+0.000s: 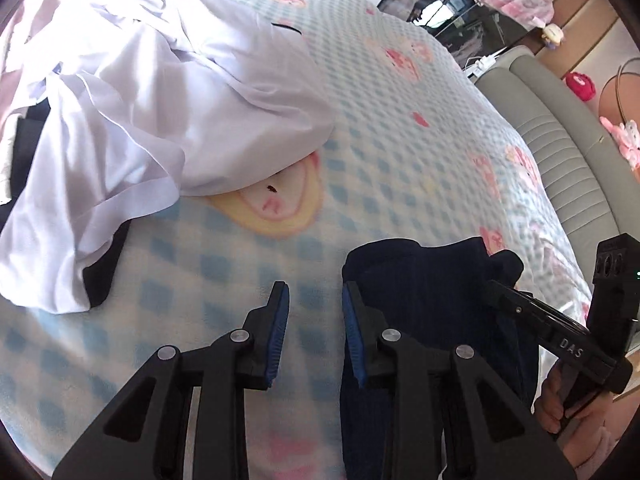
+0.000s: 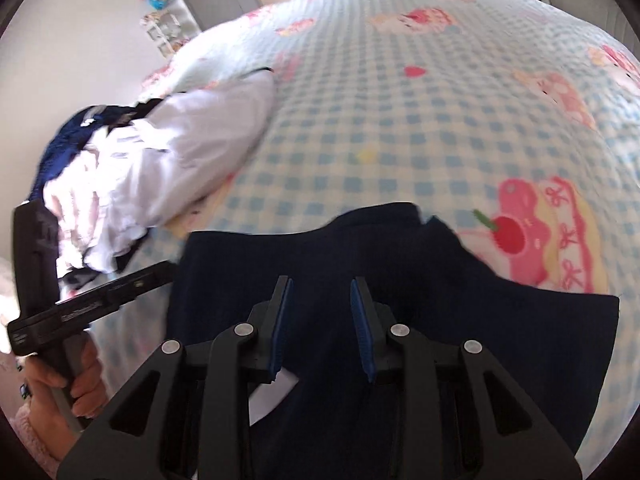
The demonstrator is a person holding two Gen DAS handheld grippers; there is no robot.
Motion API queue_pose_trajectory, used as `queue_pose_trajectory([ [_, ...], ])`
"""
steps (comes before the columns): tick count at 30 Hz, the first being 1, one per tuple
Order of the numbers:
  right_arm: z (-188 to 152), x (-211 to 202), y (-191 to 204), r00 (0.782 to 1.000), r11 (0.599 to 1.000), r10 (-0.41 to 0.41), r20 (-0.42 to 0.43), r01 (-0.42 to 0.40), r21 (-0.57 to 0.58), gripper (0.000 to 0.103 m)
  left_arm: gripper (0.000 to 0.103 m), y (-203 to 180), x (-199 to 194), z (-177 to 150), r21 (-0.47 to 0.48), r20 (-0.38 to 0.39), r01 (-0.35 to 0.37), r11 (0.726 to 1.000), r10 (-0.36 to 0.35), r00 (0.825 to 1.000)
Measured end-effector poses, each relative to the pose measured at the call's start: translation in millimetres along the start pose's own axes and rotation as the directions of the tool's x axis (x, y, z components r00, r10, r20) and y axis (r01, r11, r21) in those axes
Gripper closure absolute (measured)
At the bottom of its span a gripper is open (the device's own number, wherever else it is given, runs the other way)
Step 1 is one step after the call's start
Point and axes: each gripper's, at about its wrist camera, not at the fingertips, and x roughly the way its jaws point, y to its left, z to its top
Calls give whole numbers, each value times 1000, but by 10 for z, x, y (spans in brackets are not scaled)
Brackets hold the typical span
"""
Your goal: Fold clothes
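I hold my left hand-held gripper (image 1: pixel 314 328) above the bed (image 1: pixel 400 128), and its two blue pads stand apart with nothing between them; under them I see only the checked blanket. The dark navy garment (image 1: pixel 424 300) lies flat on the bed just beside this gripper, on its right side, and the right finger covers a part of its left edge. My right hand-held gripper (image 2: pixel 322 328) hangs over the same navy garment (image 2: pixel 460 344), also with the pads apart and no cloth in them. In the right wrist view a small white piece (image 2: pixel 272 394) shows below the left finger; I cannot tell what it is. A pile of white clothes (image 1: pixel 132 112) lies crumpled on the far left of the bed, well apart from the navy garment. A grey headboard (image 1: pixel 560 144) is on the right of the bed.
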Motion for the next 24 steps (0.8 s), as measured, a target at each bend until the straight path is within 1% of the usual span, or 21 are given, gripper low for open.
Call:
queue_pose_trajectory([
  [1,0,59,-64,1000,1000,-30,-6,31,3,74,73,-6,19,-12,6,-10,-12,1000,12,1000],
  [3,-7,167,-202,996,996,-90,-19,90,13,74,73,-37,4,-69,39,4,-22,999,22,1000],
  [6,-159,146,-588,989,985,-137,-48,141,101,74,73,-80,58,-105,85,5,-40,996,40,999],
  [8,-211,99,-759,991,981,-124,-55,131,145,77,73,-98,110,-92,82,-3,-39,996,39,999],
  [9,-215,44,-796,994,981,-98,-43,104,164,77,73,-117,116,-101,78,-8,-27,997,27,1000],
  [10,-204,-24,-781,996,983,-89,-21,91,159,77,73,-151,123,-120,78,-14,1,997,0,1000],
  [12,-156,-156,-665,997,992,-76,30,72,108,77,73,-248,111,-173,95,-17,62,994,-60,998],
  [14,-105,-243,-551,997,997,-43,57,39,69,77,72,-383,69,-251,141,-14,128,982,-127,992],
  [15,-84,-259,-495,998,998,-22,58,19,56,76,69,-438,59,-292,170,-18,143,975,-142,990],
  [16,-76,-255,-449,998,999,1,55,-4,46,76,64,-480,55,-337,205,-19,137,969,-136,990],
  [17,-85,-237,-413,999,999,13,48,-15,41,76,64,-496,47,-379,231,-15,125,965,-125,992],
  [18,-96,-216,-380,999,999,23,40,-25,37,75,64,-491,38,-408,240,-14,129,962,-129,992],
  [20,-148,-133,-351,999,998,35,17,-36,46,75,64,-453,15,-427,223,-28,185,957,-184,983],
  [21,-176,-69,-341,999,998,38,1,-38,51,75,62,-450,2,-423,214,-31,215,953,-213,977],
  [22,-209,-11,-340,999,998,36,-17,-35,59,75,56,-466,6,-412,214,-34,232,949,-230,973],
  [24,-274,41,-329,999,998,29,-35,-27,65,75,52,-530,80,-400,233,-52,229,945,-223,973],
])
